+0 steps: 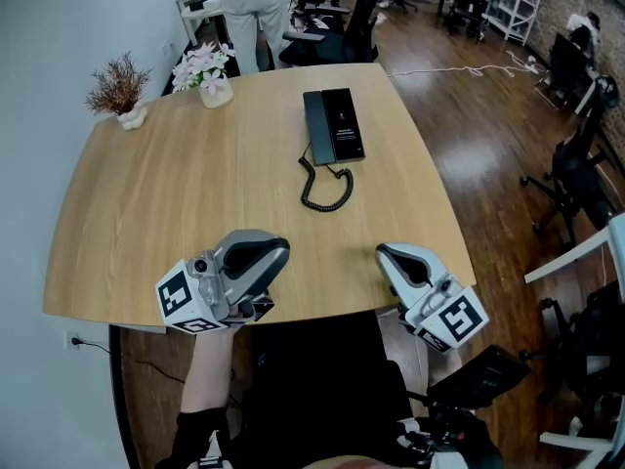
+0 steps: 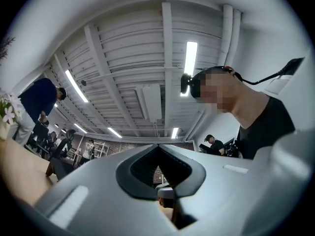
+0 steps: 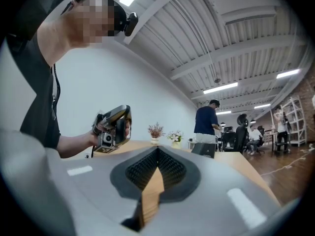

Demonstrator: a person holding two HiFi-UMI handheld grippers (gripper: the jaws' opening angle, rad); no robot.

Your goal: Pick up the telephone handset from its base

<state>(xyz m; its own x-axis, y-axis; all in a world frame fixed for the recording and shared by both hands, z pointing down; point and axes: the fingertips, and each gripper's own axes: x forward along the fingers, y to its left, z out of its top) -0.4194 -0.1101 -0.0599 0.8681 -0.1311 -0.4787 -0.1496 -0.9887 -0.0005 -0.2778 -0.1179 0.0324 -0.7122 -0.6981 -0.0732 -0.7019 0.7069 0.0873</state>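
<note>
The black telephone (image 1: 333, 125) lies on the far middle of the round wooden table (image 1: 156, 203). Its handset rests on the left side of the base, and the coiled cord (image 1: 327, 186) loops toward me. Both grippers hover over the table's near edge, well short of the phone. My left gripper (image 1: 278, 250) is shut with nothing in it; in its own view the left gripper (image 2: 158, 146) tilts up at the ceiling. My right gripper (image 1: 386, 254) also looks shut and empty. From its own view the right gripper (image 3: 157, 150) points level across the table, with the telephone (image 3: 203, 149) small ahead.
A dried plant (image 1: 119, 91) and a vase of pale flowers (image 1: 207, 71) stand at the table's far left rim. A person (image 1: 249, 8) stands behind the table among office chairs (image 1: 356, 18). More chairs (image 1: 576, 179) stand on the wooden floor to the right.
</note>
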